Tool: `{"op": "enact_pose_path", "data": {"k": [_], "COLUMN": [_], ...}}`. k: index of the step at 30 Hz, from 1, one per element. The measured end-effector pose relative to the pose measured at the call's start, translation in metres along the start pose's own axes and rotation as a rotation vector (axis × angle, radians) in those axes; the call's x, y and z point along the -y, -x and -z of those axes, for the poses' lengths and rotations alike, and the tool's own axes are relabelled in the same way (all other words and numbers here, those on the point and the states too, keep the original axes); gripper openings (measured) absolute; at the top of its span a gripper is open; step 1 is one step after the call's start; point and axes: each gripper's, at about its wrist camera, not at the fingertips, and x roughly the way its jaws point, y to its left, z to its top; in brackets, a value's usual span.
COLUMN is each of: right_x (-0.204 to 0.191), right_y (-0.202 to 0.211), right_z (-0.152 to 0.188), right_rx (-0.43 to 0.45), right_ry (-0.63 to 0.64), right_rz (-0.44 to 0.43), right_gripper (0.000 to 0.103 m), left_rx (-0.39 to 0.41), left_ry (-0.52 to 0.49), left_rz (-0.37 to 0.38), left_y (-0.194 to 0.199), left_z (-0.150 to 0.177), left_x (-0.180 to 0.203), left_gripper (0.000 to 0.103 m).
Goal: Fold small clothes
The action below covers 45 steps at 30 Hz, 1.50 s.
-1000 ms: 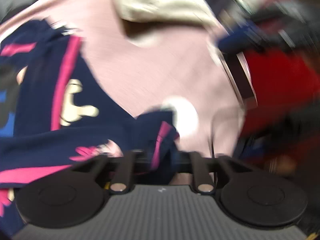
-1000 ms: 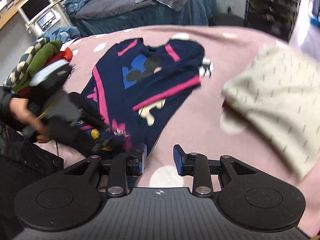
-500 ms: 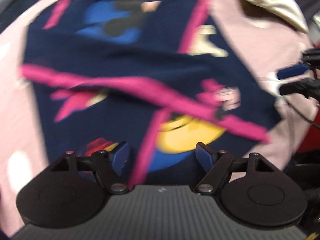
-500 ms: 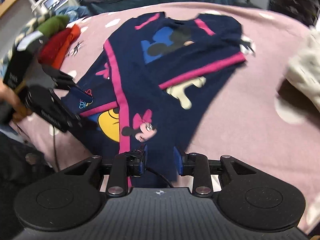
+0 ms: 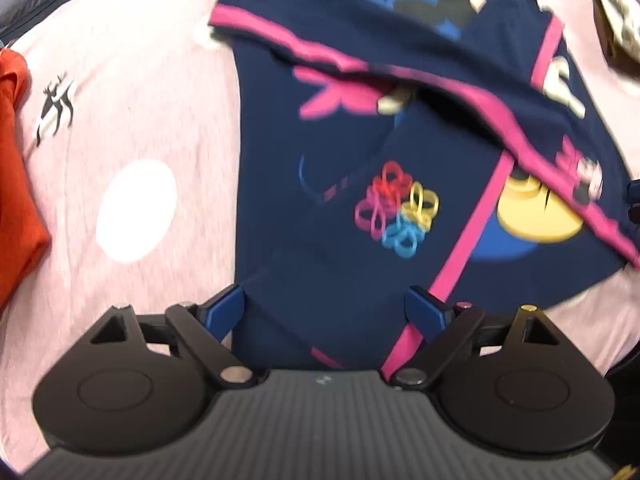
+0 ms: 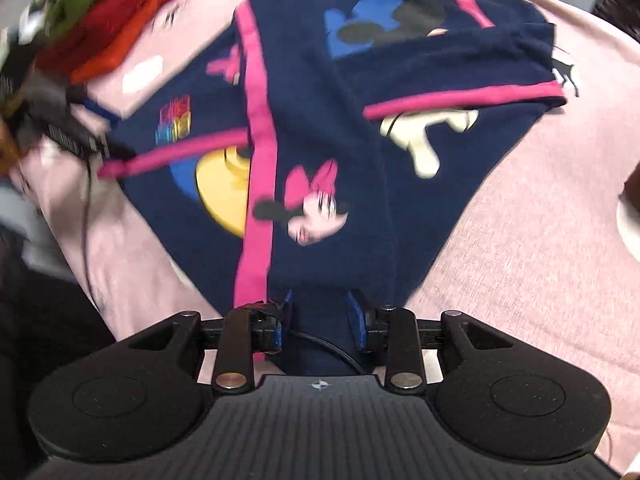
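Navy cartoon-print garment with pink stripes [image 5: 332, 248] lies on the pink dotted bedsheet [image 5: 132, 92]. The left gripper [image 5: 325, 309] has just been opening, jaws spread over the cloth; the right gripper [image 6: 320, 316] is half spread, cloth between, grip unclear.

Pink bedcover [image 5: 132, 92] bare beside navy garment [image 5: 320, 220]; clothes pile [image 6: 108, 28] far-left

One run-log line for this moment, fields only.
garment: navy printed garment spread on pink sheet | left gripper: open, jaws just opening, over hem | right gripper: open, fabric between | fold: not done
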Motion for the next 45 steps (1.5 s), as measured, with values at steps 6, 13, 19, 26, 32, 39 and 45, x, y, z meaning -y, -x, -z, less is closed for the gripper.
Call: {"op": "enact_pose_path", "data": {"k": [6,13,19,26,32,39,45], "right_x": [0.053,0.140,0.177,0.209,0.215,0.225,0.217], "right_y": [0.047,0.086,0.065,0.014,-0.022,-0.054,-0.076], "right_z": [-0.040,-0.111,-0.170,-0.226,-0.253,-0.273,-0.282], "right_rx": [0.184,0.262,0.228,0.178,0.139,0.132,0.091], "right_ry": [-0.143,-0.165,-0.104,-0.092,-0.032,-0.014,0.007], "right_rz": [0.053,0.140,0.140,0.070,0.043,0.014,0.001], "right_gripper": [0.068,0.082,0.091,0.091,0.090,0.089,0.075], "left_rx": [0.224,0.294,0.290,0.319,0.275,0.228,0.202], "left_ry": [-0.013,-0.145,-0.232,-0.280,-0.361,-0.427,-0.434], "left_rz": [-0.065,-0.135,-0.174,-0.082,-0.067,-0.077,0.005], "left_y": [0.031,0.025,-0.009,-0.053,-0.091,-0.124,-0.133], "left_z": [-0.080,-0.201,-0.276,-0.338,-0.357,-0.370,-0.371], "left_x": [-0.025,-0.040,-0.030,-0.038,-0.036,-0.036,-0.034], "left_gripper": [0.103,0.103,0.103,0.102,0.101,0.095,0.052]}}
